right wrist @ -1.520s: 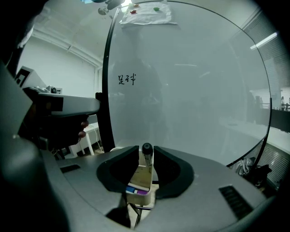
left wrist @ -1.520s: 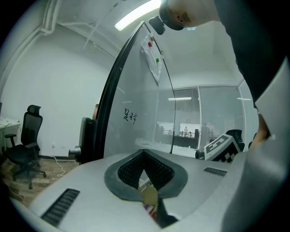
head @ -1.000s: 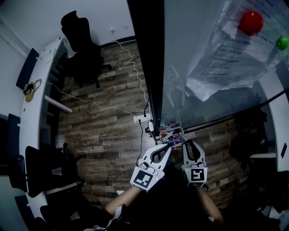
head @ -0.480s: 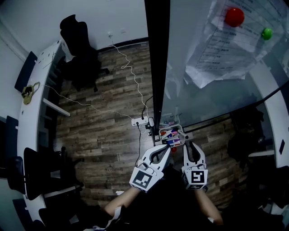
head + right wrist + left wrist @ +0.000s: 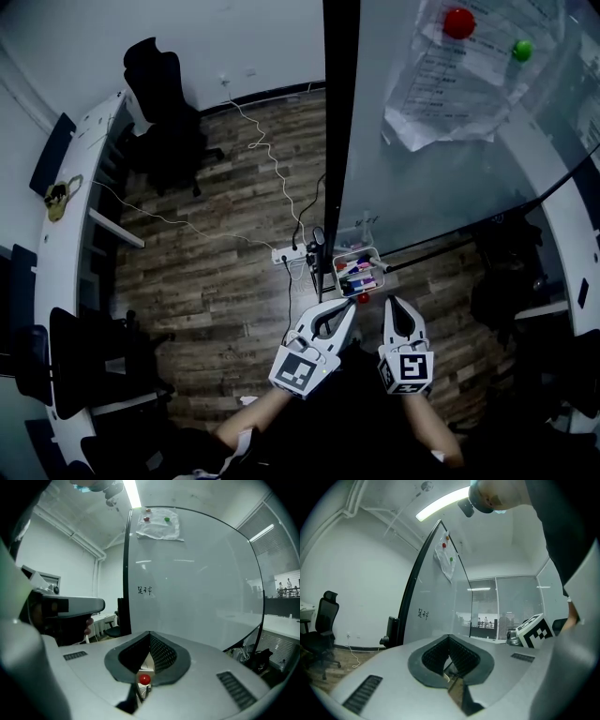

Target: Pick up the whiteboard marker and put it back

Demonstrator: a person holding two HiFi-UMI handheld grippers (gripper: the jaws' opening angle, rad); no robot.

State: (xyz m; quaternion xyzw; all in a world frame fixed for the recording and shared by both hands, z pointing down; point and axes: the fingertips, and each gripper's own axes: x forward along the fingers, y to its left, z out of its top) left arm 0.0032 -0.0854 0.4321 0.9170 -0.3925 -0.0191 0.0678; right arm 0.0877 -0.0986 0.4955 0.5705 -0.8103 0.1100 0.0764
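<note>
Here, a head camera looks steeply down on an office with a wood floor. At far left a curved white bench point(image 5: 67, 220) runs along the wall, with a black chair point(image 5: 155, 70) near its top end. A thin white cable crosses the floor to a power strip point(image 5: 289, 253) at the foot of a whiteboard point(image 5: 441, 169).

Low in the centre, the left tongs point(image 5: 350, 305) point up towards the board. Their own camera shows the jaws pressed together with nothing between them.

Just above and between the two tools, a small white tray point(image 5: 379, 262) hangs at the bottom of the board. The markers point(image 5: 356, 274) lie inside it, several colours bunched together; this is where the task's thing sits. A small red round object point(image 5: 361, 298) shows just below the tray. What it is cannot be told.

To the right, the right tongs point(image 5: 391, 301) are also clenched and empty. The same red object appears only through the gap beneath their jaws, not gripped.

At upper right a sheet of paper point(image 5: 450, 89) is pinned to the board by a red magnet point(image 5: 458, 22) and a green magnet point(image 5: 522, 50).

No marker is held and none lies outside the tray. Either the pick-up has not begun, or the marker is already back; these views alone do not settle which.
</note>
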